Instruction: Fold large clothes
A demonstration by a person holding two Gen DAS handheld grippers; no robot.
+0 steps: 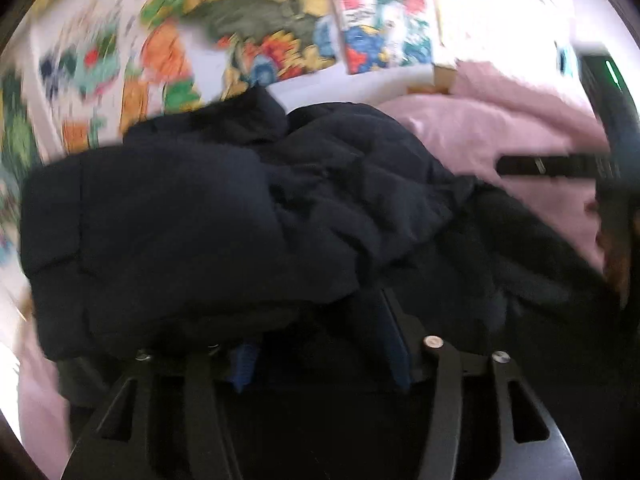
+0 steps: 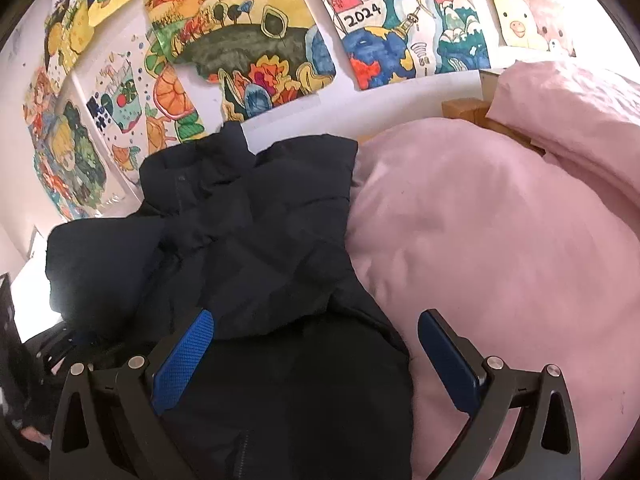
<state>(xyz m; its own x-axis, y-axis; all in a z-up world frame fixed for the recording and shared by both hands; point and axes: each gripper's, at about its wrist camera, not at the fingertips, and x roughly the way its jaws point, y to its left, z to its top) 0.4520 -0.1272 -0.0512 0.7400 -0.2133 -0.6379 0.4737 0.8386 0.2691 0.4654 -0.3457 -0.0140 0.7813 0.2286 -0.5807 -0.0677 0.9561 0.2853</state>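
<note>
Garment: a dark navy quilted puffer jacket [image 2: 248, 232] lies bunched on a bed, collar end towards the wall, its bulk folded over itself.
Bedding: a pale pink duvet [image 2: 492, 240] is heaped just beside the jacket on its right, touching its edge.
Right gripper: the right gripper [image 2: 316, 356], a black two-finger tool with blue textured pads, hangs over the jacket's near hem with its jaws spread wide; the padded fabric sits between the fingers [image 2: 184, 360], and the pads do not press on it.
Left gripper: the left gripper [image 1: 320, 344] is nosed into the jacket's near fold in a blurred view; its blue pads stand partly apart with dark fabric draped over and between them, not visibly pinched.
Backdrop: a white wall [image 2: 360, 100] behind the bed carries colourful hand-painted children's drawings [image 2: 256, 36], one marked "2024".
Also visible: pale wooden blocks [image 2: 464, 110] at the bed's far edge.
</note>
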